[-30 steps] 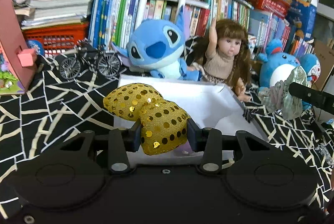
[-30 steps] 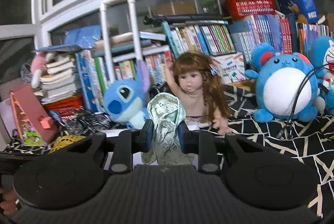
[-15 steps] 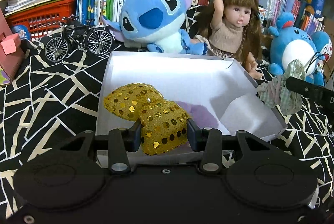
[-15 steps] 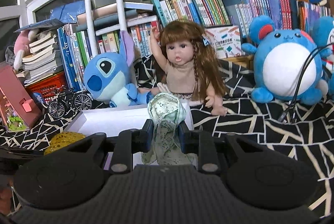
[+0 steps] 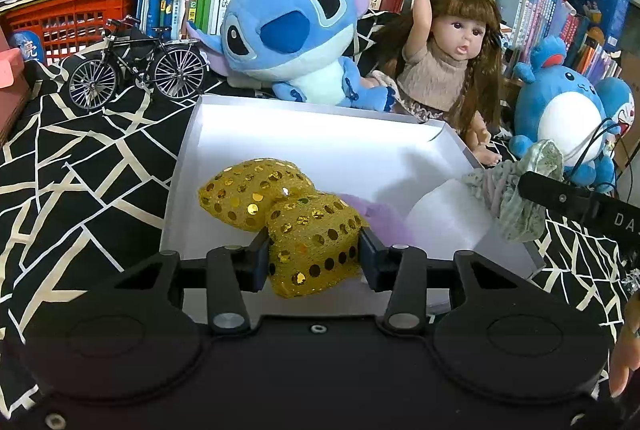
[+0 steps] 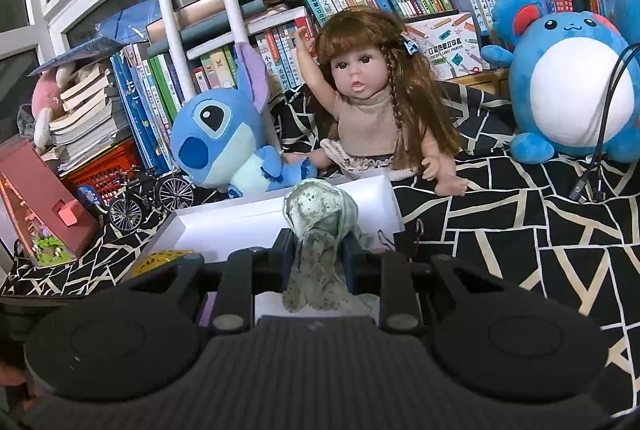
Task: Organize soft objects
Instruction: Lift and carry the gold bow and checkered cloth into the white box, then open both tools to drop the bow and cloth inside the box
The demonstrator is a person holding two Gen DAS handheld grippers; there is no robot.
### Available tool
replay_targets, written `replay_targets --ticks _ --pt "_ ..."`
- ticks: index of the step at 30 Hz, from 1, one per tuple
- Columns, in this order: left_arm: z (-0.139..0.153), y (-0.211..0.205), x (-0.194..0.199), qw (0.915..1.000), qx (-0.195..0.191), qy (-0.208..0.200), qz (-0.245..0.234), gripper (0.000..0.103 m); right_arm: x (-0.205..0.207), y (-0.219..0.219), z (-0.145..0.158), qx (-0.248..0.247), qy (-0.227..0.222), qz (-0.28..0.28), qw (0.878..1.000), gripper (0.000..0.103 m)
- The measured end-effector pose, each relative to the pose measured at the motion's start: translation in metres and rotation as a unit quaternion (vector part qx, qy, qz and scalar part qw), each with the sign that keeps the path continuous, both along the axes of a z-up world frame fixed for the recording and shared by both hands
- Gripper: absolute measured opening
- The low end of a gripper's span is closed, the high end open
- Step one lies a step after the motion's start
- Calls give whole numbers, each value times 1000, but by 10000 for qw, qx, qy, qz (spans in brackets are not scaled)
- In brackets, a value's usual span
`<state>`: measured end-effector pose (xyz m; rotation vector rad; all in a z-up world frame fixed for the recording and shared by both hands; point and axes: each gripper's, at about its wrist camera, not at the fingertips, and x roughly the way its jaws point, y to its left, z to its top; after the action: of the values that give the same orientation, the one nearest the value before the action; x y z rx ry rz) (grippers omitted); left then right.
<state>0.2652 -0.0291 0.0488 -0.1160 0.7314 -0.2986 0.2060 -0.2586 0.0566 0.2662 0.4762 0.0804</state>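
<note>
Gold sequined bow (image 5: 280, 213), puffy; green cloth (image 6: 320, 230), crumpled.

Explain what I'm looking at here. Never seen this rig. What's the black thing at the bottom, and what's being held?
No robot: a person carries a pair of hand-held tongs in each hand, with a wide-angle camera on each looking along its two fingers. The black shape at the bottom is the tool's body.

Left view: the left tongs hold a gold sequined bow above an open white box; their jaws have just eased open slightly, the bow between them.

Right view: the right tongs are shut on a pale green cloth, also at the box.

Behind, on a black patterned cover: blue plush, doll, model bicycle.
</note>
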Motion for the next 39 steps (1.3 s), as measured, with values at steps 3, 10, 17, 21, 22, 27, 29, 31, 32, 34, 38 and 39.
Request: replay_targets --ticks 3,10,17,21,22,27,29,31,32,34,38,39 --pt "-1 0 0 10000 33 -15 26 48 1 -1 -2 2 28 -23 10000 30" --pt "-7 8 -1 9998 114 16 162 50 2 -9 -11 48 185 -75 9998 30" --pt "-13 9 5 9997 100 75 226 54 12 -10 -20 141 407 -114 9990 28" --pt "-15 6 7 9996 174 52 232 57 15 -8 -22 95 443 -100 9989 28" --pt "-16 5 7 9995 190 52 233 57 15 -7 -21 65 452 -95 9989 28" --pt "-17 3 10 9994 227 83 256 65 18 -8 -23 62 529 -98 9985 27" --pt "-17 3 10 9993 244 84 265 69 19 -9 -25 94 583 -93 9982 27" --pt "-17 3 9 9992 303 54 274 72 20 -10 -27 109 649 -77 9978 27" --pt "-16 2 9 9990 342 34 277 73 21 -10 -28 117 672 -76 9976 27" --pt "-15 1 8 9989 394 16 266 74 21 -11 -30 136 714 -66 9973 27" --pt "-13 1 5 9988 410 -11 266 79 20 -12 -30 191 736 -24 9971 35" --pt "-12 1 4 9988 407 -23 272 80 19 -12 -29 206 721 -11 9972 38"
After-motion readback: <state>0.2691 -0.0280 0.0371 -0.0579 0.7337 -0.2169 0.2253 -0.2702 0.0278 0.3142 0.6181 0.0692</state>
